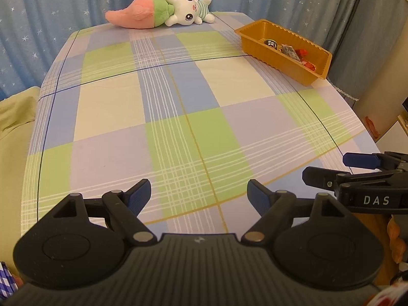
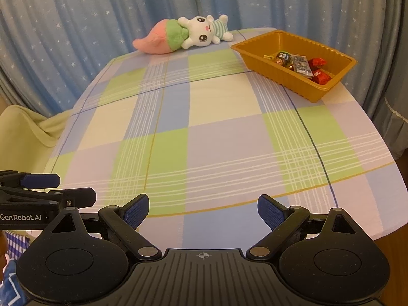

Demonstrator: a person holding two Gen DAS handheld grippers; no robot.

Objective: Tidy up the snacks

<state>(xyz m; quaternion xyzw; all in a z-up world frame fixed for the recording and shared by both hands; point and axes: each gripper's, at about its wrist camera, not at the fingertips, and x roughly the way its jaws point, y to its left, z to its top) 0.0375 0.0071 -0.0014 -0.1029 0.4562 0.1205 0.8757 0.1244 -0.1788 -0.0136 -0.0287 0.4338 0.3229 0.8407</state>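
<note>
- Left wrist view: the left gripper [image 1: 199,191] sits at the bottom with its fingers wide apart and nothing between them. The snacks [image 1: 293,51] lie in the tray [image 1: 257,44] at the upper right. The tray's near wall hides some snacks, so a blind grab could miss.
- Right wrist view: the right gripper [image 2: 203,207] is at the bottom, fingers wide apart, holding nothing. The tray [image 2: 265,62] sits upper right near the table [image 2: 204,132] edge. A hard push could knock it off. The wrappers are too small to read.

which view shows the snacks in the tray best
The right wrist view: it looks into the brown tray, so the wrapped snacks show clearly. In the left wrist view the tray sits lower-angled and its near wall hides part of the snacks.
</note>
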